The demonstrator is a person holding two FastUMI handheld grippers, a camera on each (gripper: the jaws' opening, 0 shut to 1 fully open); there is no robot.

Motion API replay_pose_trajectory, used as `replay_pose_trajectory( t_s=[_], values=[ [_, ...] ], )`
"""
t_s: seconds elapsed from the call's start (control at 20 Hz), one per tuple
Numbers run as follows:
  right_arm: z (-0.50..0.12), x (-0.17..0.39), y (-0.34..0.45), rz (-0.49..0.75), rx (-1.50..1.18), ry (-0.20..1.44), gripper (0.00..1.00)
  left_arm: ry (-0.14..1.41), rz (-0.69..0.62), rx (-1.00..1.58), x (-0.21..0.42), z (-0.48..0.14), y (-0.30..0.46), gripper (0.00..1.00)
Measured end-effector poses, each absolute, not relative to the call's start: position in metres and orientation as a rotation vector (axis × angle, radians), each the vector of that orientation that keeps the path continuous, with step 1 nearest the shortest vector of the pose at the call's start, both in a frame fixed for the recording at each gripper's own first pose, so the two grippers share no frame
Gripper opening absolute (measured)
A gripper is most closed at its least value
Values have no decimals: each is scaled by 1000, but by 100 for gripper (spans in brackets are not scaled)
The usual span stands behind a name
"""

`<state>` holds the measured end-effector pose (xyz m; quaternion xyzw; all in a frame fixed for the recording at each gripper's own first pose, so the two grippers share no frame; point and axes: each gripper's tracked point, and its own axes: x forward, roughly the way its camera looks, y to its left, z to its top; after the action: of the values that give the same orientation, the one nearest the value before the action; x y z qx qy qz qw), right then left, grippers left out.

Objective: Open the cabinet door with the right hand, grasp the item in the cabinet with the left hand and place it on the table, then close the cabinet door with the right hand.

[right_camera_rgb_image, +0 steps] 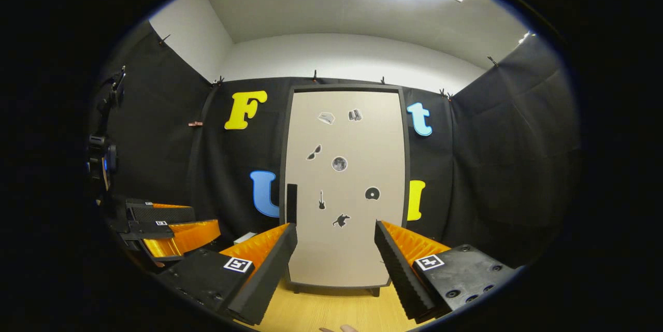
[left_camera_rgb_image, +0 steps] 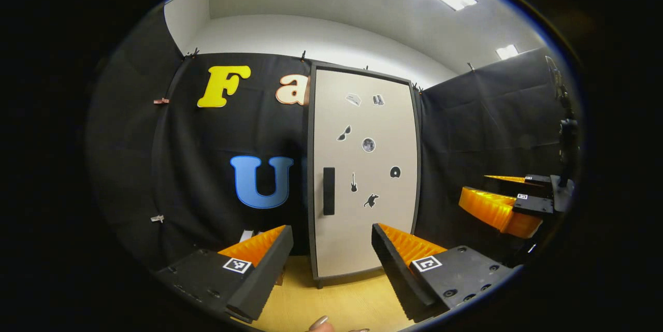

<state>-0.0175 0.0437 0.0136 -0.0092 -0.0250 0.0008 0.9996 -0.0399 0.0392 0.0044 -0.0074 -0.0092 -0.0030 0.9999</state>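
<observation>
A tall cabinet stands at the back of the wooden table, and its pale door (left_camera_rgb_image: 362, 176) (right_camera_rgb_image: 344, 187) with small stickers is closed. A dark vertical handle (left_camera_rgb_image: 329, 191) (right_camera_rgb_image: 291, 202) sits at the door's left edge. The item inside is hidden behind the door. My left gripper (left_camera_rgb_image: 331, 254) is open, well short of the door and pointing at it. My right gripper (right_camera_rgb_image: 335, 254) is also open, facing the door from a distance. In the left gripper view the right gripper (left_camera_rgb_image: 500, 207) hovers at the right; in the right gripper view the left gripper (right_camera_rgb_image: 171, 231) hovers at the left.
The wooden table (left_camera_rgb_image: 331, 303) (right_camera_rgb_image: 331, 308) stretches in front of the cabinet. A small pale object (right_camera_rgb_image: 243, 239) lies by the cloth wall left of the cabinet. A black stand with a device (right_camera_rgb_image: 101, 161) rises at the left side.
</observation>
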Motion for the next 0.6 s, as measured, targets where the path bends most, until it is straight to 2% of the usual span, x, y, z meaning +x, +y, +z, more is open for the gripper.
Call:
replay_pose_trajectory(
  t_s=[0.3,0.6],
  values=[
    [12,0,79,32,1,-66,98,-11,33,-8,-57,-2,75,96],
    [15,61,88,-2,-18,-126,97,15,147,-10,-67,-12,117,97]
  ],
)
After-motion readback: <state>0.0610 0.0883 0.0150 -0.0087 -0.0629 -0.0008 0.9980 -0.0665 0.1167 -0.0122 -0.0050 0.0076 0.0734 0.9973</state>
